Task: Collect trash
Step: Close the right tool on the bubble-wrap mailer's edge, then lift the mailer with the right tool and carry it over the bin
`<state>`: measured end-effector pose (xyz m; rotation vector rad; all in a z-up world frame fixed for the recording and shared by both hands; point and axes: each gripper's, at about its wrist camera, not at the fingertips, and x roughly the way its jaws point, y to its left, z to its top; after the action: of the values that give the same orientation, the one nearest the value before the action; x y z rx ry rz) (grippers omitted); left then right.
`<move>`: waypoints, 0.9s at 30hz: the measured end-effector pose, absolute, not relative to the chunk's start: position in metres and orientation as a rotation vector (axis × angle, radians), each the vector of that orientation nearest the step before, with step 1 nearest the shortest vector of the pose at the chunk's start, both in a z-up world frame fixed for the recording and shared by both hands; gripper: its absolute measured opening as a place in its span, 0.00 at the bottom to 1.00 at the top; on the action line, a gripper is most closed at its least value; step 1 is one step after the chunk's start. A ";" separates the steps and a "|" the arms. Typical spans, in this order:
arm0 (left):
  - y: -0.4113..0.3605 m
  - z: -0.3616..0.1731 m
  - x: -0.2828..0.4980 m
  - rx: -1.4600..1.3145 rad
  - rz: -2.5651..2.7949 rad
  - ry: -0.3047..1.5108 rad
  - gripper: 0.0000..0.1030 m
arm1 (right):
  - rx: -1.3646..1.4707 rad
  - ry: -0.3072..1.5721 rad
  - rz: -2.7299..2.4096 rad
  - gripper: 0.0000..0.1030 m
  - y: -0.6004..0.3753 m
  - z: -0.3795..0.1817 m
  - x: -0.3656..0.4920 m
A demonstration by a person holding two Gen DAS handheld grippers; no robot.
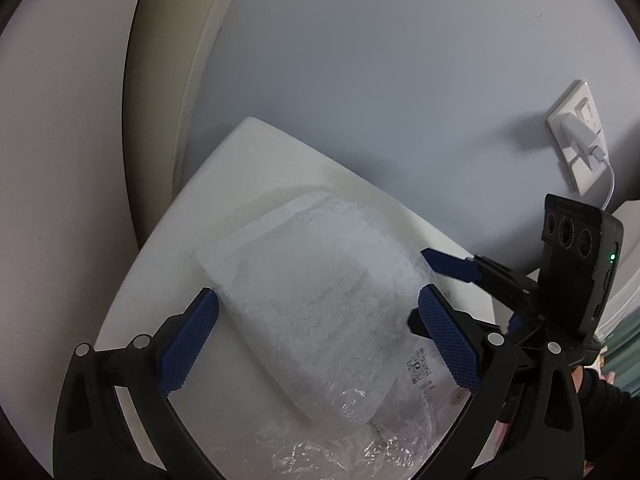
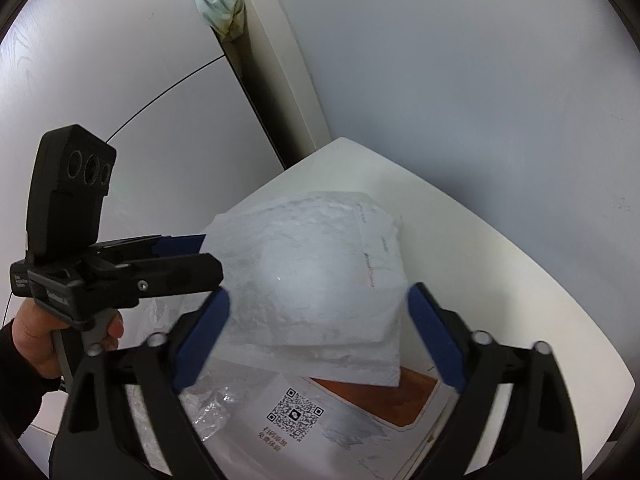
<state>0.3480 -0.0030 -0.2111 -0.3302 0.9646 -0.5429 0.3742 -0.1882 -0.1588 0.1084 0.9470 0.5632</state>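
Crumpled white bag lies on the desk, straddled by both open hand-held grippers, right and left, neither gripping.

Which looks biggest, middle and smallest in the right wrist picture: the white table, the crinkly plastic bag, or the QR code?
1. White table
2. Crinkly plastic bag
3. QR code

The 2 cameras each sit on a gripper, looking steeply down and forward along its fingers, close over the white table corner by the wall. Both views share the plastic bag, and each catches the other gripper at its edge.
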 end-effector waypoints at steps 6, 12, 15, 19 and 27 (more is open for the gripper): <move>-0.002 -0.211 0.351 -0.366 -0.563 0.961 0.94 | 0.092 0.956 0.557 0.76 -0.188 -0.164 0.375; -0.001 -0.208 0.351 -0.369 -0.551 0.928 0.87 | 0.070 0.951 0.544 0.68 -0.188 -0.168 0.371; 0.003 -0.207 0.353 -0.386 -0.544 0.917 0.78 | 0.059 0.957 0.530 0.61 -0.190 -0.169 0.370; 0.006 -0.208 0.353 -0.395 -0.529 0.923 0.62 | 0.059 0.958 0.512 0.56 -0.193 -0.169 0.370; 0.007 -0.200 0.349 -0.398 -0.499 0.894 0.35 | 0.060 0.928 0.488 0.40 -0.199 -0.164 0.364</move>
<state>0.3490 0.0066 -0.2003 -0.3977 0.8937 -0.4986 0.3636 -0.1987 -0.1636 0.0597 0.9276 0.4878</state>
